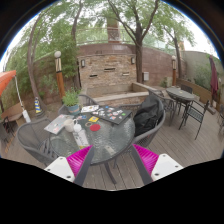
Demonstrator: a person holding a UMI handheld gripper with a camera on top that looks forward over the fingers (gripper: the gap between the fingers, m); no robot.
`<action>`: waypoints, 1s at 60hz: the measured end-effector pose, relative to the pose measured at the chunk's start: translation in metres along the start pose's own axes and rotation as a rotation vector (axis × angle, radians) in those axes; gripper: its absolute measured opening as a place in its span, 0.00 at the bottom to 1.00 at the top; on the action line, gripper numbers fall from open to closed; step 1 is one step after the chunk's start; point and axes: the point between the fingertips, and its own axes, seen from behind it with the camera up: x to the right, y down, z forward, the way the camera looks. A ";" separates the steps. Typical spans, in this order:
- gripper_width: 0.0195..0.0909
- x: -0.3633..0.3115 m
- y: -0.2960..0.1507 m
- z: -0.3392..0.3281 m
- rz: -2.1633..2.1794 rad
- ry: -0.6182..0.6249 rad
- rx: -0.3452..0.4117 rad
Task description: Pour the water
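A round glass table (100,140) stands on a wooden deck just ahead of my gripper (106,166). Near the table's front edge stands a small pale bottle (79,135) with a pinkish top, slightly left of the gap between my fingers. Further back on the glass are a potted green plant (72,99), some papers (58,124) and small coloured items (94,121). The gripper is open, its magenta pads (148,160) spread wide, and only deck boards and the table's rim show between them. I cannot make out a cup.
A dark chair with a black bag (150,114) stands at the table's right side. A second table with chairs (183,98) is further right. A brick wall (110,65) and trees close the back. An orange object (6,85) is at the far left.
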 end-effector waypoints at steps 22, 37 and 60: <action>0.89 -0.103 0.060 0.069 0.006 -0.053 0.026; 0.87 -0.218 0.068 0.184 -0.048 -0.091 0.132; 0.69 -0.235 0.028 0.301 -0.042 -0.041 0.354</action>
